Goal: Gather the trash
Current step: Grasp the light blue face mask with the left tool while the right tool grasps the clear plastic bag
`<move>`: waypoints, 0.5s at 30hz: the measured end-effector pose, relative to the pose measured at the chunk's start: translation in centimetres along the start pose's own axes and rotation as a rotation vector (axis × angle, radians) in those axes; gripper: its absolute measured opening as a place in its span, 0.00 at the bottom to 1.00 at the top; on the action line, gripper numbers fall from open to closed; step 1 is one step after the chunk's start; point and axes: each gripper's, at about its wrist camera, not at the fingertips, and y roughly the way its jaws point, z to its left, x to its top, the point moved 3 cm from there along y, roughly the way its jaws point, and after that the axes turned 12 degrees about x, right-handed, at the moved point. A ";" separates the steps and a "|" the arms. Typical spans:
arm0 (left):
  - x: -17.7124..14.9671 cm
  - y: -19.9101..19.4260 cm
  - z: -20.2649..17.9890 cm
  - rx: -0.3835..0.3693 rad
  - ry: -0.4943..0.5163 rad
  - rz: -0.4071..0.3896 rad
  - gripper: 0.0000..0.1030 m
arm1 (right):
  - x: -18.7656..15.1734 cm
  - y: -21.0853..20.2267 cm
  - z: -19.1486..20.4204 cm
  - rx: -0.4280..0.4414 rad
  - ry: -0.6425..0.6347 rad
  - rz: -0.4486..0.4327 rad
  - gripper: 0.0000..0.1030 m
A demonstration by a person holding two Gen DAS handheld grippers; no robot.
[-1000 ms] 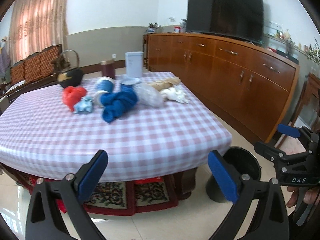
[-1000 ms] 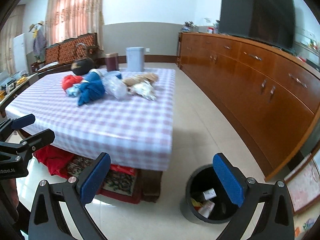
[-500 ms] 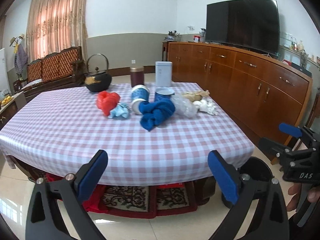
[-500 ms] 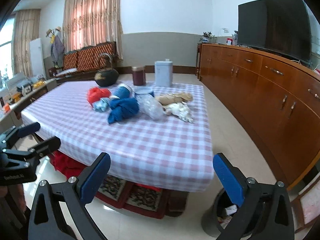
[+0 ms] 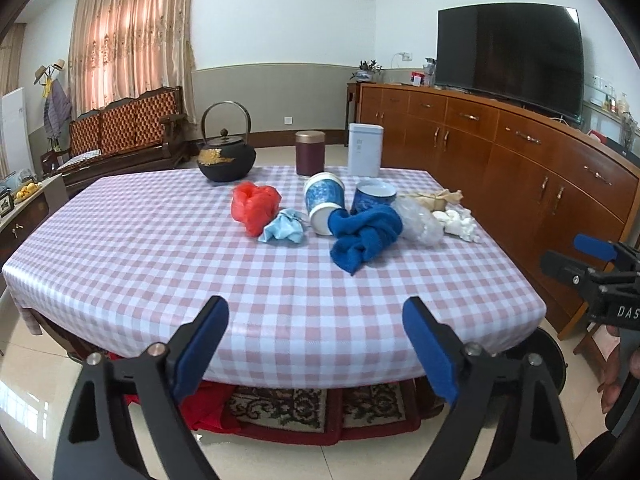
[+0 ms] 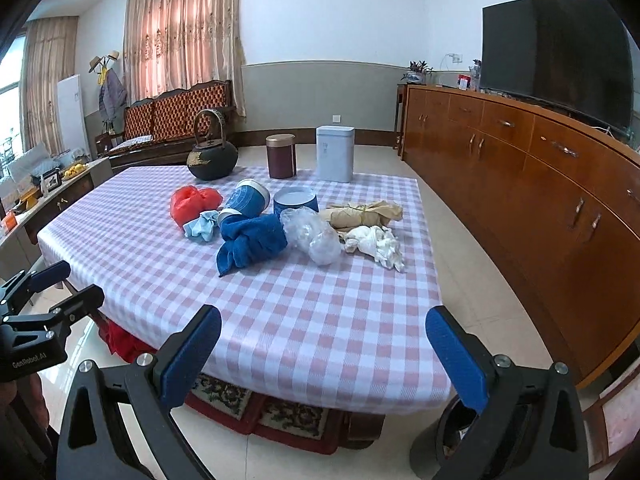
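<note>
On the checked tablecloth (image 5: 160,264) lies a cluster of litter: a red plastic bag (image 5: 255,206), a pale blue tissue (image 5: 284,230), a clear plastic bag (image 5: 420,220), white crumpled paper (image 5: 460,222) and a brown paper wrap (image 5: 436,199). A blue cloth (image 5: 366,238) and two blue-patterned cups (image 5: 324,200) sit among them. My left gripper (image 5: 316,328) hangs before the table's near edge, its jaws closing with nothing between them. My right gripper (image 6: 324,332) is open and empty near the table corner. The dark bin (image 6: 440,436) stands on the floor, half hidden by the right finger.
At the table's far side stand a black teapot (image 5: 226,158), a brown canister (image 5: 310,153) and a white tin (image 5: 365,150). A long wooden sideboard (image 5: 520,160) with a TV (image 5: 508,54) lines the right wall. A patterned rug (image 5: 288,408) lies under the table.
Both views have swung from the bin and floor toward the table, which now fills the middle. The left jaws stand a little narrower than before.
</note>
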 end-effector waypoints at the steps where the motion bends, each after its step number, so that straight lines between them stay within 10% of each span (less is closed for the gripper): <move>1: 0.2 0.3 -0.1 -0.002 0.002 0.002 0.87 | 0.2 0.6 0.0 0.000 -0.004 0.006 1.00; 15: 2.6 8.6 -0.4 0.008 0.015 0.052 0.82 | 2.6 10.2 -2.7 -0.010 -0.025 0.117 0.81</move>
